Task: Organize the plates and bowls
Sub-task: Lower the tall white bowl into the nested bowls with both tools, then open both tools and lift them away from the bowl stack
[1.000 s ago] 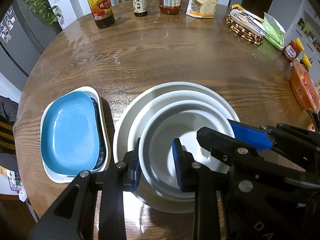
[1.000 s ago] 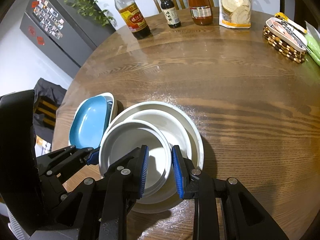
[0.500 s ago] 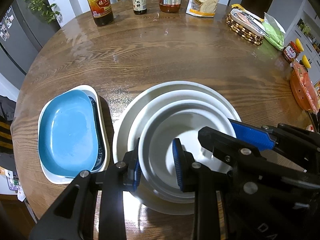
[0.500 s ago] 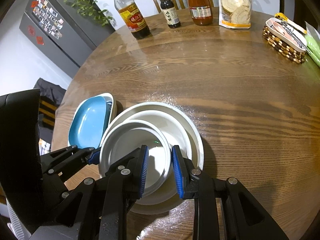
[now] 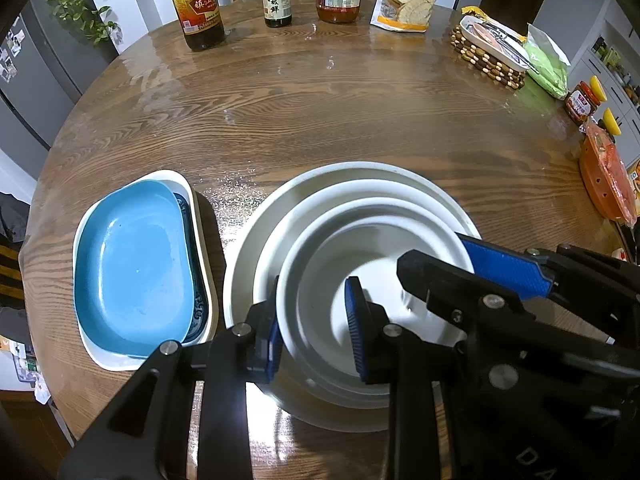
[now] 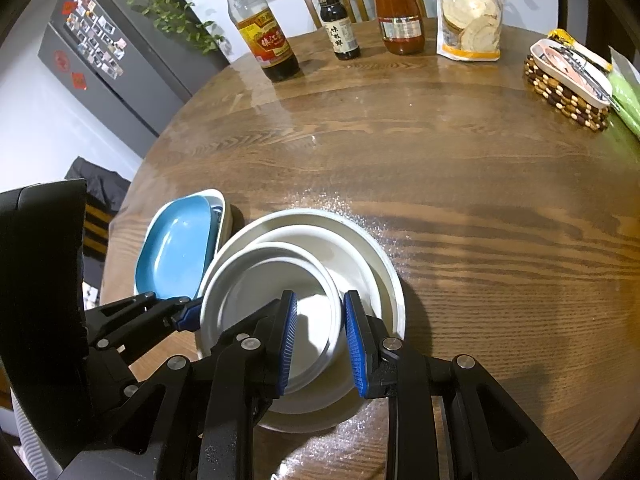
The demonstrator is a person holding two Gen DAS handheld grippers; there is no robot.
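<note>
Left wrist view: the left gripper (image 5: 314, 330) pinches the near-left rim of the small white bowl (image 5: 372, 264), nested in larger white plates (image 5: 248, 264); blue dish (image 5: 132, 272) left, orange pot (image 5: 606, 184) far right.

Right wrist view: the right gripper (image 6: 318, 338) pinches the bowl's right rim; bottles (image 6: 264, 32) stand far ahead.

Both views were evenly lit from overhead, with cool indoor light. Glare streaked the far half of the glossy bench (image 5: 320, 92) and sparkled beside the white plates (image 6: 372, 264). The plates cast a dark shadow to their right. Fisheye bending curved the bench edge, corners fell black, and the near gripper bodies looked slightly soft.
</note>
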